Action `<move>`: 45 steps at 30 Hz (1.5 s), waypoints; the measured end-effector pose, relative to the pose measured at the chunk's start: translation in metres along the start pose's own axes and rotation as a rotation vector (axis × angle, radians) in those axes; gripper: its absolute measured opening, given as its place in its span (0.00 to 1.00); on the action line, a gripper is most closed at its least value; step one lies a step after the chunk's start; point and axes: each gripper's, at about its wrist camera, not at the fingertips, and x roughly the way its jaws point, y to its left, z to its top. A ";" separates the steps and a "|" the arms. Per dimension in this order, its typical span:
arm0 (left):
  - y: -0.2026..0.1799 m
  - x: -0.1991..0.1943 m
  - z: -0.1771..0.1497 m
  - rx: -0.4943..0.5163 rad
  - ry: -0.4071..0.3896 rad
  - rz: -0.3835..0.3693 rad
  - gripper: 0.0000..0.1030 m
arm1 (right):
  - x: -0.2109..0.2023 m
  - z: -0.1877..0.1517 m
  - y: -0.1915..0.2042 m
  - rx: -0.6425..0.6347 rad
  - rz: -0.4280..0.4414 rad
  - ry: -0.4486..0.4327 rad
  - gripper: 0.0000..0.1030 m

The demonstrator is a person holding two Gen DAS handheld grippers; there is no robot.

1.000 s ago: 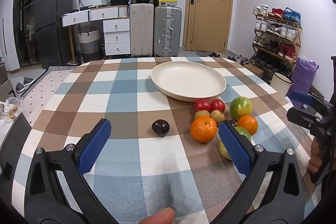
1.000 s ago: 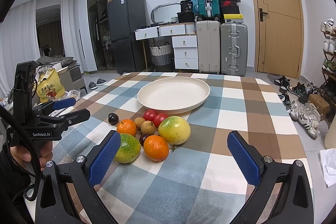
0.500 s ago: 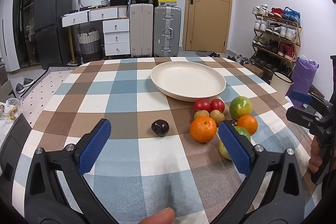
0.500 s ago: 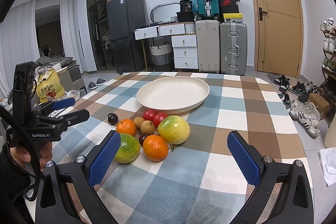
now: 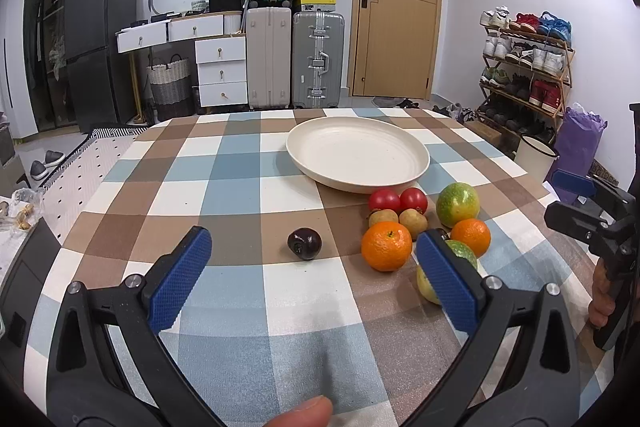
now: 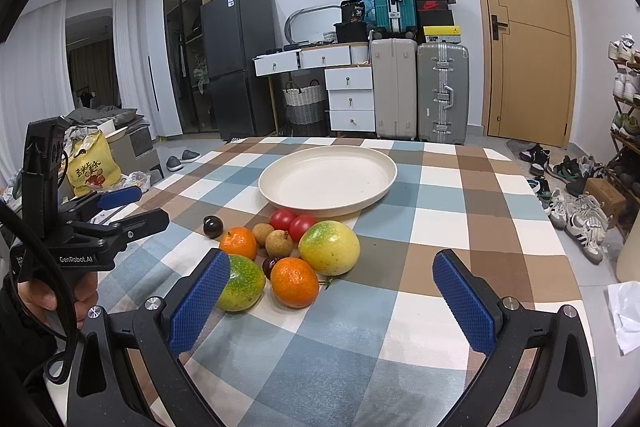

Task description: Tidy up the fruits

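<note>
An empty cream plate (image 5: 357,158) (image 6: 328,180) sits mid-table on the checked cloth. In front of it lies a cluster of fruit: two red tomatoes (image 5: 396,199), two brown longans (image 6: 272,239), two oranges (image 5: 386,245) (image 6: 295,281), two green-yellow fruits (image 6: 329,247) (image 6: 240,282) and a small dark fruit (image 6: 271,265). A dark plum (image 5: 304,243) (image 6: 213,226) lies apart to the left. My left gripper (image 5: 314,281) hovers open over the near cloth, short of the plum. Open and empty, my right gripper (image 6: 334,301) stands just short of the cluster.
The checked table (image 5: 224,195) ends near both grippers. Suitcases (image 5: 294,61), white drawers (image 5: 218,67), a dark fridge (image 5: 98,39) and a door stand behind. A shoe rack (image 5: 524,67) and a purple bag (image 5: 580,143) are at the right. A thumb tip (image 5: 304,413) shows at the bottom edge.
</note>
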 end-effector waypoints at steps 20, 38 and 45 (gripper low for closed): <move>-0.001 0.000 -0.001 0.003 0.001 0.000 0.99 | -0.002 -0.001 0.001 0.004 -0.010 0.005 1.00; -0.016 -0.001 -0.001 0.051 0.030 -0.045 0.99 | 0.016 0.006 -0.002 0.017 -0.090 0.127 1.00; -0.030 0.008 0.000 0.064 0.092 -0.103 0.99 | 0.036 0.010 -0.008 0.027 -0.071 0.232 0.99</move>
